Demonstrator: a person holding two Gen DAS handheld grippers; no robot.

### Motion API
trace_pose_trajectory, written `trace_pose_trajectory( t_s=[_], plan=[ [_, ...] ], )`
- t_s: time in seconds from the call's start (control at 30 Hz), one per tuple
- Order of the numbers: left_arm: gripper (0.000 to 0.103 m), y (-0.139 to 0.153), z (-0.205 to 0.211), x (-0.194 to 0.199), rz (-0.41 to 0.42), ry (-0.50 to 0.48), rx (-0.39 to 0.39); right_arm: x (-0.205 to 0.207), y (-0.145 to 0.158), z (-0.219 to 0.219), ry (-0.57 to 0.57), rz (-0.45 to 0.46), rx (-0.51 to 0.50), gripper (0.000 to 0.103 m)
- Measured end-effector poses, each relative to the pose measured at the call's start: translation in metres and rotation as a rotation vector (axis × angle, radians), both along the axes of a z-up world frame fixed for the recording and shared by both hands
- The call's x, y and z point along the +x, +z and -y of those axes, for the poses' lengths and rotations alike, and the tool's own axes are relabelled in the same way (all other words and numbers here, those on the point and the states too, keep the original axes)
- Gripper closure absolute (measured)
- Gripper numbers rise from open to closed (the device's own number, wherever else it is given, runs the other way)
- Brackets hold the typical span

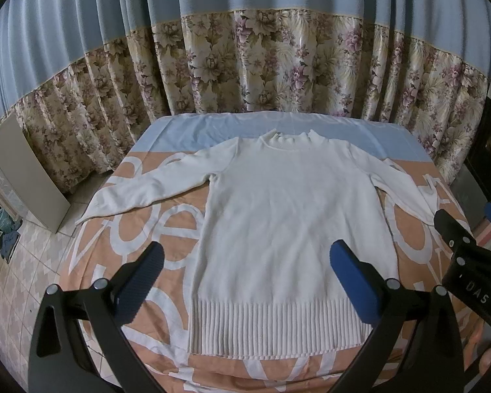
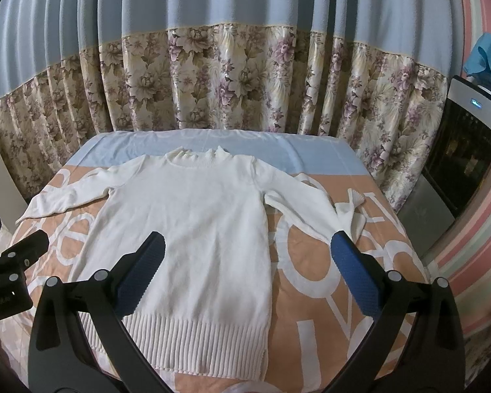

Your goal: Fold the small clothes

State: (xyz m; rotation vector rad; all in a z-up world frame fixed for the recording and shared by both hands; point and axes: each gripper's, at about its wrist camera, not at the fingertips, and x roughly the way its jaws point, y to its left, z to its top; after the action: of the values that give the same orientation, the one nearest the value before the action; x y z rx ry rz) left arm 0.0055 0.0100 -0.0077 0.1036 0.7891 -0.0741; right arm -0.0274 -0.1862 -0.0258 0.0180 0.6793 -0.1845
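I see the sweater (image 1: 288,216) spread flat on the bed (image 1: 137,229), nothing standing on either. Open air lies above it for both my grippers. The curtain (image 1: 245,65) closes the far edge. A board (image 1: 26,170) leans at the left, a cabinet (image 2: 468,150) crowds the right side.

White sweater (image 2: 193,226) lies flat (unfolded), right tool (image 2: 247,245) spread.

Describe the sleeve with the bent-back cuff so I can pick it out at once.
Start at the orange and blue lettered bed cover before the floral curtain, where a white sweater lies flat. From its collar, follow the right-hand sleeve outward. Unlike the other, straight sleeve, its ribbed cuff doubles back.
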Motion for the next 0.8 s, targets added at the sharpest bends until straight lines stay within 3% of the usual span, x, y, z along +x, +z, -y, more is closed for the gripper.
trace_pose_trajectory(
  t_s=[0.4, 0.67, 0.7, 0.8],
  plan=[
    [0.002, 0.0, -0.001, 0.0, -0.001, -0.002, 0.001, 0.001, 0.004, 0.0, 0.0, -0.003, 0.002, 0.003],
    [0.002, -0.015, -0.005, 0.002, -0.007, 0.004, -0.001, 0.003, 0.01, 0.0, 0.0, -0.007, 0.005, 0.003],
    [0.002, -0.015, -0.005, 0.002, -0.007, 0.004, -0.001, 0.002, -0.003, 0.002, 0.0, -0.008, 0.006, 0.003],
    [0.002, -0.017, -0.006, 0.002, -0.009, 0.006, 0.0, 0.001, -0.004, 0.001, 0.001, -0.008, 0.006, 0.003]
  ],
)
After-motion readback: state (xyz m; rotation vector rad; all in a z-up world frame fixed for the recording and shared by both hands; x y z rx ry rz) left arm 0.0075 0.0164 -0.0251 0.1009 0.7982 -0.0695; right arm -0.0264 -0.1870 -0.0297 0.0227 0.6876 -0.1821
